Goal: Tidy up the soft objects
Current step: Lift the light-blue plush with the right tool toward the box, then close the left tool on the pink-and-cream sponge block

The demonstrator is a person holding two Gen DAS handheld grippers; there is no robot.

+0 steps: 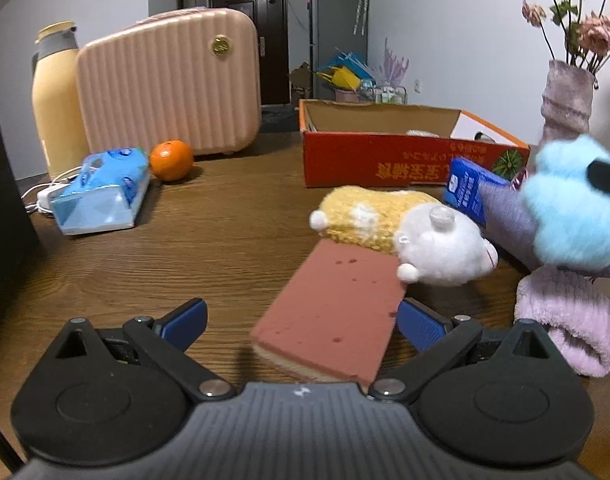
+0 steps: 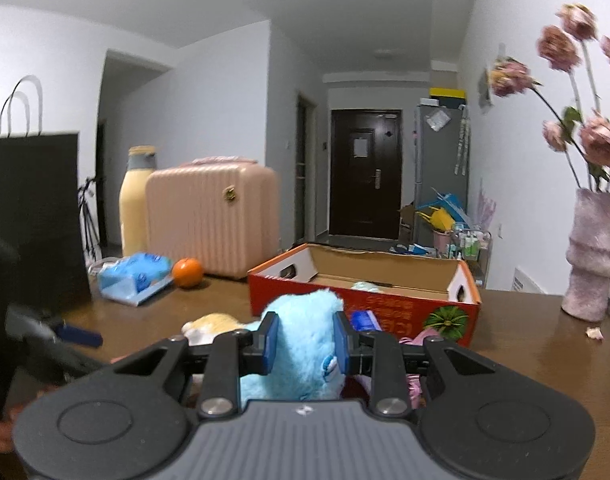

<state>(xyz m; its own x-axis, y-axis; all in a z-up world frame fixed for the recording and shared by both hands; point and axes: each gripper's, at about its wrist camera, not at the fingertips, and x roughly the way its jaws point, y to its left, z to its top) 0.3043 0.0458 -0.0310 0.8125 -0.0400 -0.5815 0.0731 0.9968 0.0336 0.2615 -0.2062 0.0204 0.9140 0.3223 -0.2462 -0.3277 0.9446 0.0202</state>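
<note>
Squeezing a fluffy blue plush toy (image 2: 301, 344) between its blue pads, the right gripper (image 2: 307, 344) is holding it up just short of the red cardboard box (image 2: 389, 308). Spread wide and gripping nothing, the left gripper (image 1: 301, 322) is straddling a pink sponge (image 1: 333, 308).

Wooden table (image 1: 209, 240) with sponge (image 1: 333, 312), orange (image 1: 171, 160), tissue pack (image 1: 101, 192), red box (image 1: 385, 160).

Your right gripper (image 2: 306, 343): blue pads, fluffy sky-blue plush toy (image 2: 305, 344) between them. Sponge (image 1: 333, 312): brick-red top, yellow underside. Hamster plush (image 1: 405, 232): white head, mustard body. Cardboard box (image 1: 385, 160): red-orange outside, brown inside. Suitcase (image 1: 169, 84), upper left: ribbed pale pink.
</note>
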